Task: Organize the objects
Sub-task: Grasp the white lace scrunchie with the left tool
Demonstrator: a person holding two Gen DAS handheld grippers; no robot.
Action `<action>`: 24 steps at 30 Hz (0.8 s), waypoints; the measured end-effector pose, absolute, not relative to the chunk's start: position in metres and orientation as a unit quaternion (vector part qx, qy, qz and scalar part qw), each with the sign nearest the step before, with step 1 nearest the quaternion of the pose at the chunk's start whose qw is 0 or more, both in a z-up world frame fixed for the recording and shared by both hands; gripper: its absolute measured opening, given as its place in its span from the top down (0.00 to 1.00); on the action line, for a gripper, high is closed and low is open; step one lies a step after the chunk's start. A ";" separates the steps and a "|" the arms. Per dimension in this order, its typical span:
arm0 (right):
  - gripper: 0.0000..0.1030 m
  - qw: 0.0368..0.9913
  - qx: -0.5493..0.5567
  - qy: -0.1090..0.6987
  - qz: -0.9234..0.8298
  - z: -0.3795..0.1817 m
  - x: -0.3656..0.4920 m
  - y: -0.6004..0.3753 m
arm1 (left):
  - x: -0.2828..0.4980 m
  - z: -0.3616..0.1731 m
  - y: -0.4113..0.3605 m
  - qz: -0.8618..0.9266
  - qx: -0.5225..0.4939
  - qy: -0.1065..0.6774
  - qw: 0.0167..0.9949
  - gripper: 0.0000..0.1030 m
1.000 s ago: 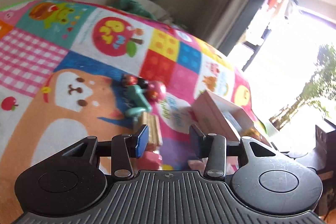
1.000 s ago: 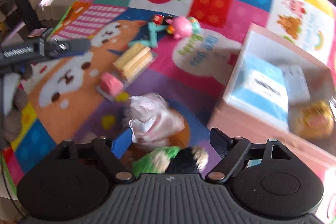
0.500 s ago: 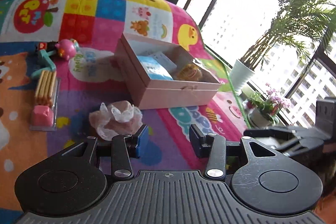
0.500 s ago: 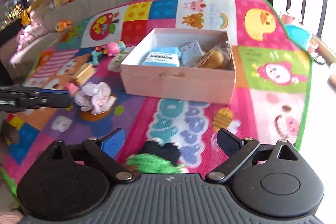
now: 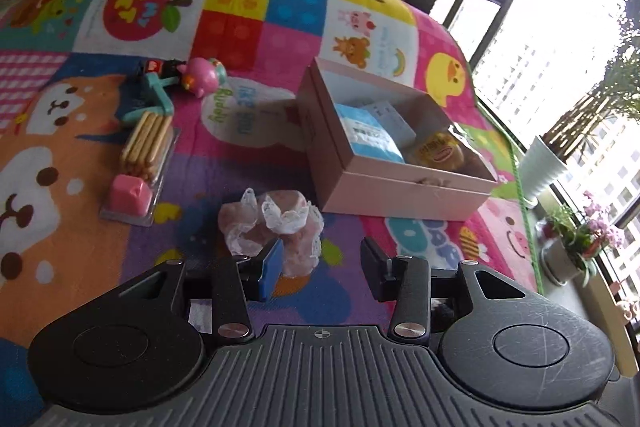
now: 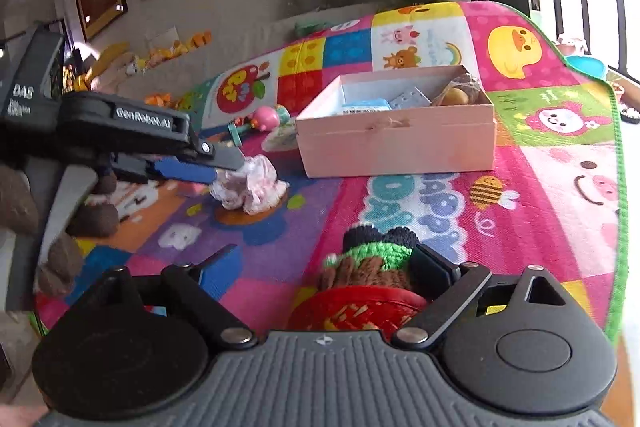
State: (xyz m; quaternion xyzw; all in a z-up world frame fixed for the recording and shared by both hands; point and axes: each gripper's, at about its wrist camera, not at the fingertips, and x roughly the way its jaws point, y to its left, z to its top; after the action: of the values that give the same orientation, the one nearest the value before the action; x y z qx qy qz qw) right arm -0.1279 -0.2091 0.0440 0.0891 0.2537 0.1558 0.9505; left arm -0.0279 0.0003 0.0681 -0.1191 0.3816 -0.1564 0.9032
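Crumpled pink-and-white lace-trimmed cloth bundle [image 5: 276, 227] lying on the colourful patchwork play mat [image 5: 240, 167], just beyond the left gripper [image 5: 318, 269], whose jaws stand spread with nothing between them. Blue-padded left finger [image 5: 270, 263] close against the bundle's near edge; touching or not, cannot tell. Seen from the right wrist camera, same left gripper [image 6: 224, 163] reaching in from the left, tips at the bundle [image 6: 250, 187].

Nearer in that view only: right gripper [image 6: 320, 267] spread wide, with a knitted green, black and brown soft toy [image 6: 372, 255] lying against its right finger [image 6: 434, 273], left finger well apart from it.

Further off, right of the bundle, open pale pink cardboard box [image 5: 400, 187] holding a light blue packet [image 5: 370, 137], a small white card [image 5: 390, 115] and a wrapped yellow-orange bun [image 5: 438, 149].

Left wrist view alone showing clearly, to the far left, a clear tray of biscuit sticks with a pink cup [image 5: 142, 159], then a teal toy [image 5: 154, 99] and a round pink pig toy [image 5: 202, 77].
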 end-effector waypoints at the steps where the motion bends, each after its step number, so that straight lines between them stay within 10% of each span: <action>1: 0.15 0.952 0.091 0.242 0.162 0.045 -0.126 -0.203 | -0.027 0.068 -0.004 -0.151 -0.112 0.384 0.904 0.55; 24: 0.12 0.944 0.152 0.203 0.210 0.040 -0.133 -0.211 | 0.018 0.043 -0.070 -0.066 -0.010 0.448 0.892 0.61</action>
State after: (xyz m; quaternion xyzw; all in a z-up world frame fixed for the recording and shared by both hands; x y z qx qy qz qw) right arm -0.1330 -0.2114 0.0404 0.1525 0.2029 0.2096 0.9443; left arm 0.0176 -0.0698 0.0429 -0.0098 0.4476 -0.0662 0.8917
